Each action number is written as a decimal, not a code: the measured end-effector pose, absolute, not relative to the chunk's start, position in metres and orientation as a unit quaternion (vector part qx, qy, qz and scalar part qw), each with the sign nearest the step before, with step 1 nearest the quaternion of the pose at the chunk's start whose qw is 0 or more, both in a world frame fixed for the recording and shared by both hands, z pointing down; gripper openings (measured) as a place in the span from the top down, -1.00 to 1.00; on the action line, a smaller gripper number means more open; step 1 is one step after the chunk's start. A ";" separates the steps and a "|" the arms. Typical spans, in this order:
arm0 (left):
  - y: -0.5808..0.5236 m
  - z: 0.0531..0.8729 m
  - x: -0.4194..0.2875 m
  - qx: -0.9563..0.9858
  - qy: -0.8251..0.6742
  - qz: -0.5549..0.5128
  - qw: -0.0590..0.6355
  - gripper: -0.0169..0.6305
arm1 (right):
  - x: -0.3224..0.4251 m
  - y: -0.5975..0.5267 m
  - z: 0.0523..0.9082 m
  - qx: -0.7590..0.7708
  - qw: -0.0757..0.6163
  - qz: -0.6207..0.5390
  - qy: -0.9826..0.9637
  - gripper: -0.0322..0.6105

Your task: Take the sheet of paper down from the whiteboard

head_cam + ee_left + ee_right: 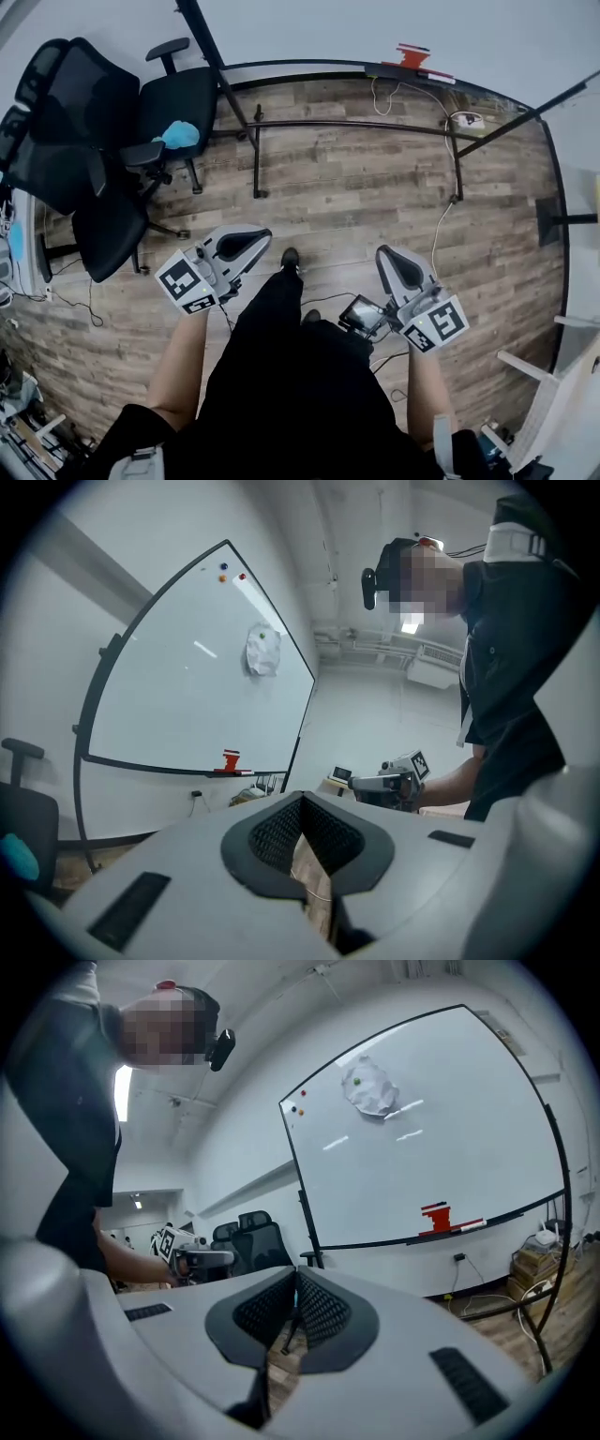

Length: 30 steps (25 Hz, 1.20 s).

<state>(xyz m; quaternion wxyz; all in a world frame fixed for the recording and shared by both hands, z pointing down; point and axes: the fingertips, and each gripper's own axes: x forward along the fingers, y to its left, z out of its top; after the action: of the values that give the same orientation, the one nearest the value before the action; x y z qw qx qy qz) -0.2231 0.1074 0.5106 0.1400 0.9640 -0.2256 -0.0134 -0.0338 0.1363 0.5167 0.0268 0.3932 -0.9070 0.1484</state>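
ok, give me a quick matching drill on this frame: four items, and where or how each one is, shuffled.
Items:
1. sheet of paper
2. red eraser
3. blue cloth
4. left gripper

Place or state:
a. lying on the seat of a black office chair
b. shut, nothing between its jaws
c. standing on the tray along the board's lower edge
d. crumpled, up on the whiteboard

Pairs: 1-d, 2-c, 3-a, 4-b.
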 end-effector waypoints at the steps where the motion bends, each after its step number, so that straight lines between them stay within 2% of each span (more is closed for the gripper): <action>1: 0.091 0.509 -0.224 0.965 -0.220 -0.015 0.140 0.91 | -0.034 0.122 0.516 0.399 0.030 0.149 -0.904 0.84; 7: 0.014 0.500 -0.213 0.973 -0.173 -0.038 0.145 0.91 | -0.044 0.052 0.502 0.415 0.044 0.144 -0.897 0.84; 13: -0.020 0.516 -0.169 0.975 -0.128 -0.052 0.174 0.91 | -0.036 0.021 0.498 0.416 0.061 0.132 -0.898 0.84; 25: -0.098 0.519 -0.062 0.968 -0.182 -0.028 0.172 0.91 | 0.072 -0.071 0.498 0.363 0.041 0.113 -0.924 0.84; 30: -0.126 0.491 0.005 0.971 -0.200 -0.003 0.131 0.91 | 0.123 -0.118 0.474 0.322 0.014 0.087 -0.943 0.84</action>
<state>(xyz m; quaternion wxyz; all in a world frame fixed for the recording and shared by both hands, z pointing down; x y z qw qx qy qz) 0.0051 -0.1262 0.4911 0.1306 0.9711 -0.1996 -0.0035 0.1228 -0.1178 0.4741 0.0143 0.3217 -0.9427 0.0868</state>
